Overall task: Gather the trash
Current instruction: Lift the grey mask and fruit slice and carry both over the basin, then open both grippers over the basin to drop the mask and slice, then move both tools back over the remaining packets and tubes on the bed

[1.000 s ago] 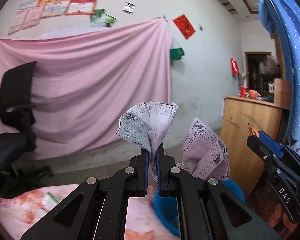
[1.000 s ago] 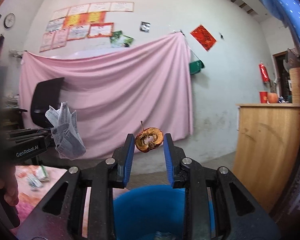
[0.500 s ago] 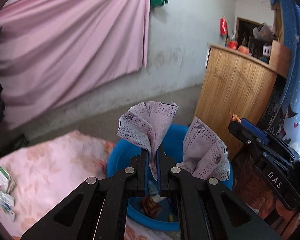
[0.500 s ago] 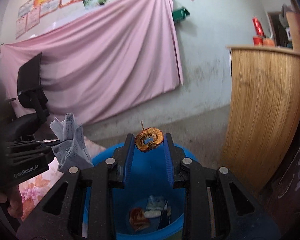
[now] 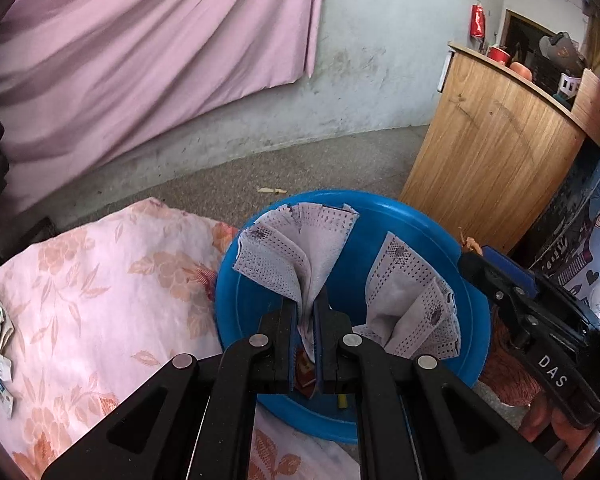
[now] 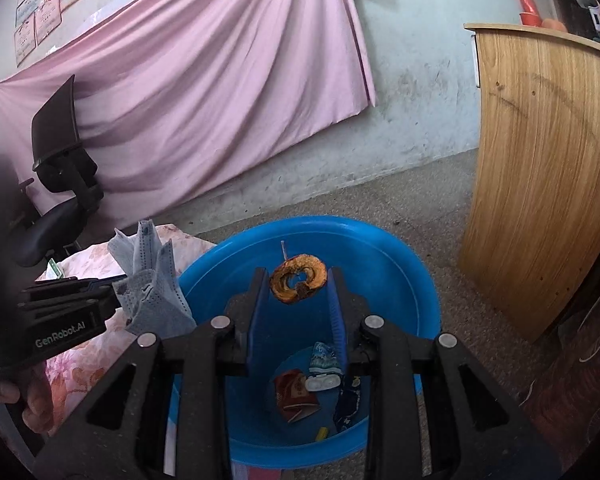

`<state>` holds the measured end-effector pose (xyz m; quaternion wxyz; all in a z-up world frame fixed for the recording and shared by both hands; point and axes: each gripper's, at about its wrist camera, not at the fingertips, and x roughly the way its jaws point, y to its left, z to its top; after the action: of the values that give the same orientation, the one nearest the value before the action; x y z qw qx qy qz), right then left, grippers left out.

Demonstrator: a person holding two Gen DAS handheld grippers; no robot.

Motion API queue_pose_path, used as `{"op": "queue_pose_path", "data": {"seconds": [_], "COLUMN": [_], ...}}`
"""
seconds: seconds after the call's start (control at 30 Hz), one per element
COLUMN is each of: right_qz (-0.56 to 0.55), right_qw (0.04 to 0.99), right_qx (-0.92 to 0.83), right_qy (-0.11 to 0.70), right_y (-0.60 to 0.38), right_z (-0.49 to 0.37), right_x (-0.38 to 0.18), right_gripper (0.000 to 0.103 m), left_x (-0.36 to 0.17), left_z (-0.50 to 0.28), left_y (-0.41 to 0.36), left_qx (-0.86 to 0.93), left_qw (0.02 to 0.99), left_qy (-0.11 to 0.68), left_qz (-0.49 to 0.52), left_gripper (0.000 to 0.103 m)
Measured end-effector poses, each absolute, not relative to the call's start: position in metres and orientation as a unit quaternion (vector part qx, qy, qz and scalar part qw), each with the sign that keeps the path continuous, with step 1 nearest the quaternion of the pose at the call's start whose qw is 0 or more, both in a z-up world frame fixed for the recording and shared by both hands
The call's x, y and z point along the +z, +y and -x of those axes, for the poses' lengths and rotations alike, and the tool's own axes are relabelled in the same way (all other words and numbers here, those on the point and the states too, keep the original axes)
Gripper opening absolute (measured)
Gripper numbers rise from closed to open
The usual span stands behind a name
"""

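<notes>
Left wrist: left tongs clamped on a crumpled face mask, held over the blue tub beside the floral-cloth worktop.
Right wrist: right tongs clamped on a browned apple core above the same tub; wrappers on its bottom.

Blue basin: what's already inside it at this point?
In the blue basin, a red wrapper, a white blister piece, a teal-white packet, a dark blue wrapper and a small yellow bit. The right gripper covers part of the bottom.
</notes>
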<state>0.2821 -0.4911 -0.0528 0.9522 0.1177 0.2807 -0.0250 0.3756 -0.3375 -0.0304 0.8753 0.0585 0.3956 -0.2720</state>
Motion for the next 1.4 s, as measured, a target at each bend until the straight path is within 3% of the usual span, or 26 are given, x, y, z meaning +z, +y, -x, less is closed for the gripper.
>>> {"op": "queue_pose_path", "data": {"seconds": [0.07, 0.17, 0.37, 0.47, 0.63, 0.8, 0.93, 1.4], "right_qz": [-0.117, -0.117, -0.119, -0.12, -0.124, -0.133, -0.138, -0.128], "right_qw": [0.952, 0.951, 0.948, 0.949, 0.951, 0.957, 0.962, 0.982], "right_qx": [-0.024, -0.025, -0.027, -0.028, -0.028, -0.022, -0.012, 0.026], "right_qy": [0.283, 0.286, 0.293, 0.291, 0.282, 0.258, 0.236, 0.135], "right_y": [-0.49, -0.49, -0.489, -0.487, -0.485, -0.478, -0.471, -0.419], "right_z": [-0.283, -0.283, -0.286, -0.286, -0.285, -0.281, -0.279, -0.271], "right_x": [-0.052, -0.053, -0.052, -0.05, -0.043, -0.032, -0.021, 0.023], "right_gripper": [0.053, 0.053, 0.057, 0.067, 0.087, 0.103, 0.103, 0.103], "left_x": [-0.031, -0.032, -0.028, -0.025, -0.017, -0.002, 0.011, 0.054], "left_z": [-0.376, -0.379, -0.382, -0.378, -0.37, -0.362, -0.354, -0.324], "left_y": [-0.33, -0.324, -0.307, -0.298, -0.284, -0.263, -0.244, -0.181], "left_qx": [-0.263, -0.248, -0.227, -0.218, -0.211, -0.211, -0.2, -0.155], "left_qw": [0.875, 0.877, 0.884, 0.891, 0.901, 0.914, 0.927, 0.965], "left_qy": [0.402, 0.408, 0.407, 0.398, 0.378, 0.345, 0.315, 0.205], "left_qz": [-0.058, -0.046, -0.028, -0.026, -0.012, 0.014, 0.031, 0.052], "left_gripper": [0.012, 0.039, 0.043, 0.052, 0.057, 0.085, 0.096, 0.101]}}
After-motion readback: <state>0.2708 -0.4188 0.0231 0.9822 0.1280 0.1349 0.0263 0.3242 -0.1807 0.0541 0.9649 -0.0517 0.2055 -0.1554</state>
